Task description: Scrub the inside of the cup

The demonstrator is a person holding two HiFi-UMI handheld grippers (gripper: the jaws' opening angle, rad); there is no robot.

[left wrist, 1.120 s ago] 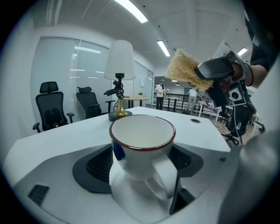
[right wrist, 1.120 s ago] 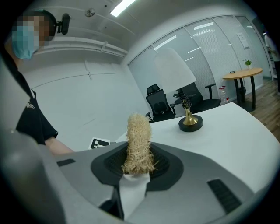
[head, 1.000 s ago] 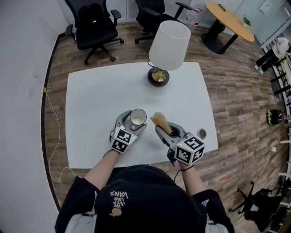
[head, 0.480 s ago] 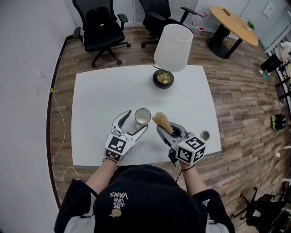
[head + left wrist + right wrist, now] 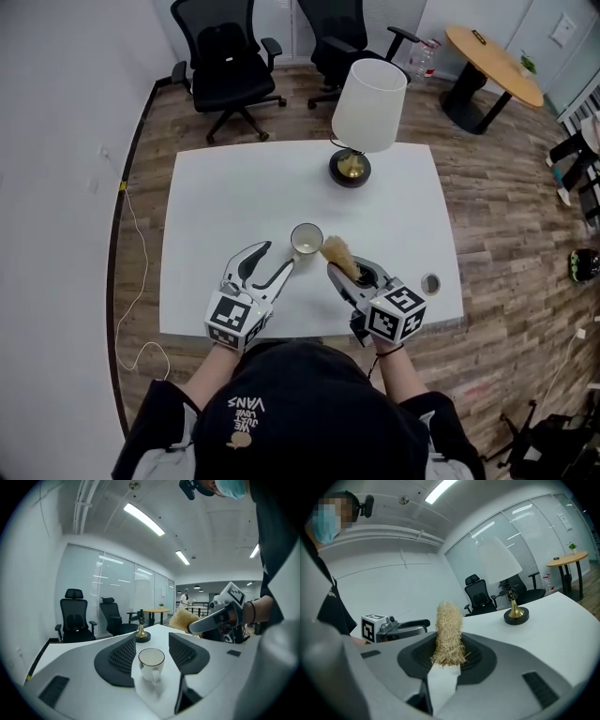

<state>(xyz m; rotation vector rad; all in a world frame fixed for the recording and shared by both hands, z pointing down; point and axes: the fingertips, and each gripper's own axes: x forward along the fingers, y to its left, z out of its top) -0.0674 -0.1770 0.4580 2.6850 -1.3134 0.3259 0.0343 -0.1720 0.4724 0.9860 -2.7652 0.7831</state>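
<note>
Cup (image 5: 307, 239) is stood upright on the white bench (image 5: 216, 197), mouth up, handle turned toward the left gripper (image 5: 275, 259). That gripper's jaws are parted and closing. The cup is seen in line with the gap, just beyond the tips, untouched; it is judged to be lined up so that it can be steadied.

The right gripper (image 5: 349, 270) is clamped on the white handle of a straw-bristled brush (image 5: 336, 251). The bristles are aimed at the cup's rim, just beside it, judged ready for entry once the cup is gripped. Scrubbing is judged not yet begun.
</note>
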